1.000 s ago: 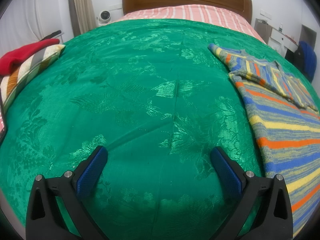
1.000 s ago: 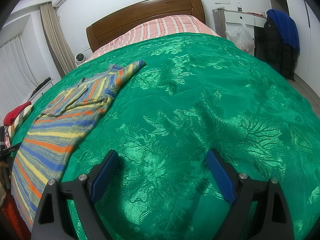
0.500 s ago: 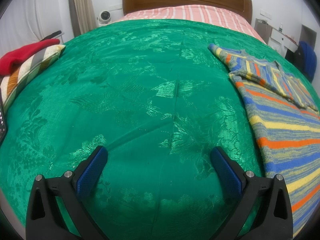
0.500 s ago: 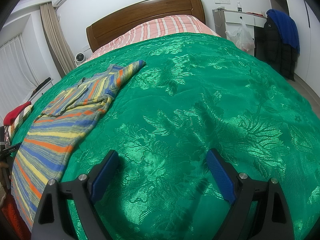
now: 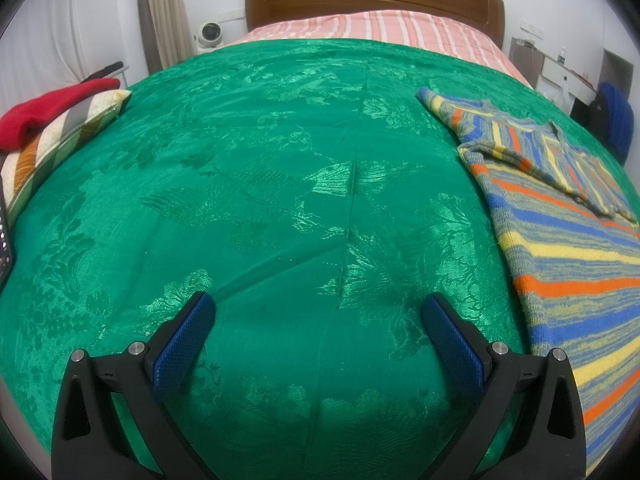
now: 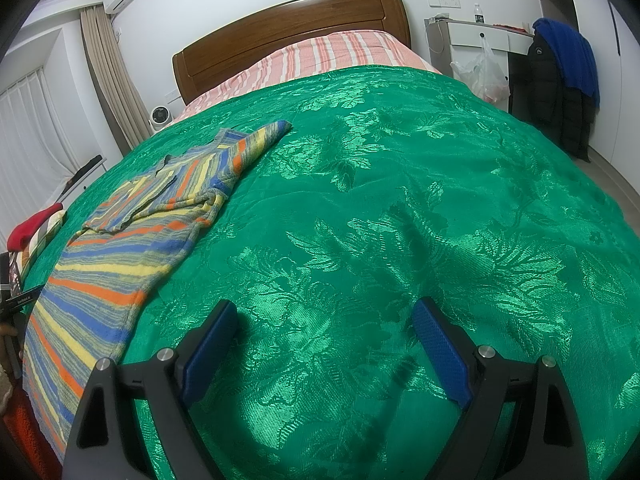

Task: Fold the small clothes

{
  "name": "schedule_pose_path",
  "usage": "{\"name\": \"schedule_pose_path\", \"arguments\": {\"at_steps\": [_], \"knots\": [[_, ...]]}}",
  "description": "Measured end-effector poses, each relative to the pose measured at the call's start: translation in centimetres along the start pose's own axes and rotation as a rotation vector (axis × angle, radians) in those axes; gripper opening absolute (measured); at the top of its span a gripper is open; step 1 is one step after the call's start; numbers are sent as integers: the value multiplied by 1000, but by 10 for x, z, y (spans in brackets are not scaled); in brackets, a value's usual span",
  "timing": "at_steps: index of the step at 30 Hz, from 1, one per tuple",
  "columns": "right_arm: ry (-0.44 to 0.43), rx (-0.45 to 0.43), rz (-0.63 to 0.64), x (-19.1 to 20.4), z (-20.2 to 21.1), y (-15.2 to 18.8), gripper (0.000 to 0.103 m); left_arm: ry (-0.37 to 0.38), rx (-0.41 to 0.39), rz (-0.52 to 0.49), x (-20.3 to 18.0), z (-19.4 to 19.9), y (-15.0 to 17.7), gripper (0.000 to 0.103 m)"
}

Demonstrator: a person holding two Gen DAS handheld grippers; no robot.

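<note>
- Where the green bedspread (image 5: 280,208) covers the bed, a striped knit sweater (image 5: 560,248) lies flat on it, banded in blue, orange, yellow and grey.
- Sweater sits toward the right edge of the left wrist view and toward the left edge of the right wrist view (image 6: 120,264), so it lies between the two grippers.
- One sleeve is folded across the chest; the other sleeve points out toward the headboard end of the bed.
- Sweater hem runs down toward the near edge of the bed; nothing grips or touches the garment.
- Left gripper (image 5: 318,316): blue-padded fingers (image 5: 182,348) stand wide apart over bare bedspread, nothing between them. Sweater edge is just beside the right-hand finger, not touching.
- Right gripper (image 6: 324,322): fingers (image 6: 440,352) equally wide, empty, above bare bedspread. Sweater hem is near the left-hand finger, apart from it.
- Both grippers angle downward at the bedspread.
- Bedspread: shiny green, woven floral pattern, a few long creases.
- Beyond it: pink striped sheet (image 5: 380,32) at the head, then a brown wooden headboard (image 6: 288,36).
- Left side of the bed: striped pillow (image 5: 52,140) with a red cloth (image 5: 44,112) on top.
- Far right of the room: white desk (image 6: 480,38) with a plastic bag hanging from it, dark jacket (image 6: 556,92) with a blue garment draped over it.
- Far left: beige curtain (image 6: 108,76), small white fan (image 6: 160,115) on the floor by the wall.
</note>
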State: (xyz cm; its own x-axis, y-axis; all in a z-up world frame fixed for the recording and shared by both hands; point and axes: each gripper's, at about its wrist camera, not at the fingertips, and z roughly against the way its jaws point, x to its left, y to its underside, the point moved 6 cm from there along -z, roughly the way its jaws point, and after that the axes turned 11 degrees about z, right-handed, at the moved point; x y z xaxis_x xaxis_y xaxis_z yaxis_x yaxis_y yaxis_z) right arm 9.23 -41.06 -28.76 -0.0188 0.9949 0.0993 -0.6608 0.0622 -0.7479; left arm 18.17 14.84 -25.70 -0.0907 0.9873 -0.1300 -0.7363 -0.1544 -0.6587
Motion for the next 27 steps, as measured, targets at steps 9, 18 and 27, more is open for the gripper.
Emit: {"name": "schedule_pose_path", "arguments": {"at_steps": [9, 18, 27], "knots": [[0, 0, 0, 0, 0, 0, 89, 0, -1, 0, 0, 0, 0, 103], [-1, 0, 0, 0, 0, 0, 89, 0, -1, 0, 0, 0, 0, 103], [1, 1, 0, 0, 0, 1, 89, 2, -11, 4, 2, 0, -1, 103]]}}
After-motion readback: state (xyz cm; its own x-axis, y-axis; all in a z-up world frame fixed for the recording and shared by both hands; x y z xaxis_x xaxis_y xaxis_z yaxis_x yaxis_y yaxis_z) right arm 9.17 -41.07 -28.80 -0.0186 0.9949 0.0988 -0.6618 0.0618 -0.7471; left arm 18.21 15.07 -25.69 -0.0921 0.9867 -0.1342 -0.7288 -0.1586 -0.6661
